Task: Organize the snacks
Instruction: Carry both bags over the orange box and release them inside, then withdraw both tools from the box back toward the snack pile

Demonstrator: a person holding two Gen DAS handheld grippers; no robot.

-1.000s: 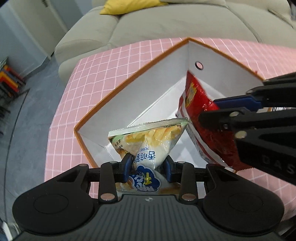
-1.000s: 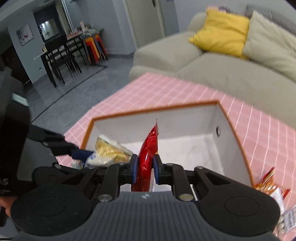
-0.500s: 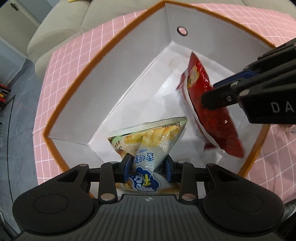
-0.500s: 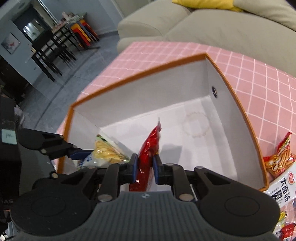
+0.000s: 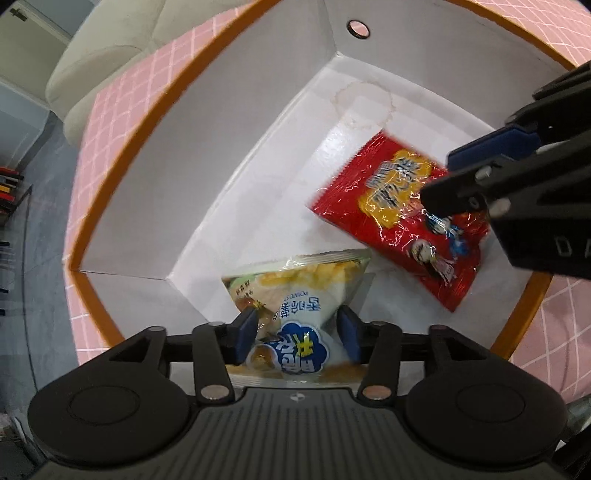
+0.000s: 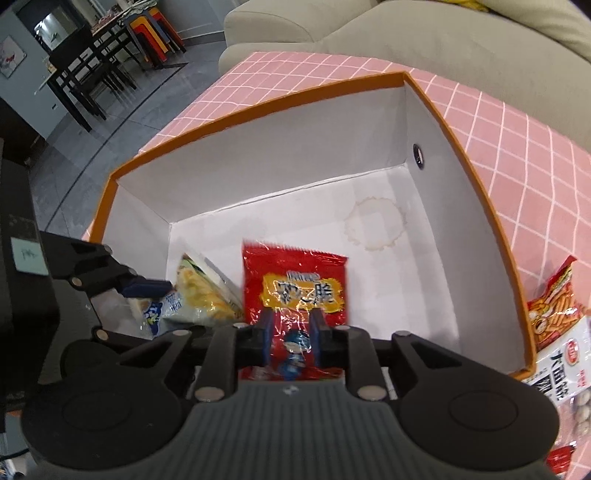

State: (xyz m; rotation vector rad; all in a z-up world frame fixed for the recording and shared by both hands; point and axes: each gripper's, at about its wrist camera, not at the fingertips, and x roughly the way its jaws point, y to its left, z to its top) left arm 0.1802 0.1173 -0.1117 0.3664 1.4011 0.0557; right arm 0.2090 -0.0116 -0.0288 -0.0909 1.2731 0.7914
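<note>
An orange-rimmed box (image 5: 221, 147) (image 6: 295, 155) with white walls stands on a pink checked cloth. Low inside it, my left gripper (image 5: 297, 330) (image 6: 129, 306) has its jaws opening. A white and yellow chip bag (image 5: 295, 291) (image 6: 199, 291) sits loosely between the spread pads, no longer pinched, at the box's near corner. My right gripper (image 6: 292, 332) (image 5: 461, 173) is opening too. A red snack bag (image 6: 295, 280) (image 5: 395, 218), slightly blurred, lies face up on the box floor beneath its parted pads.
Several more snack packets (image 6: 554, 310) lie on the cloth just right of the box. A ring stain (image 6: 376, 225) marks the bare far half of the box floor. A beige sofa (image 6: 406, 29) stands behind the table, and dark dining furniture (image 6: 85, 74) at far left.
Both grippers sank deeper into the box. The left jaws widened off the chip bag's pinched waist. The red bag went from upright in the right pads to lying flat, released.
</note>
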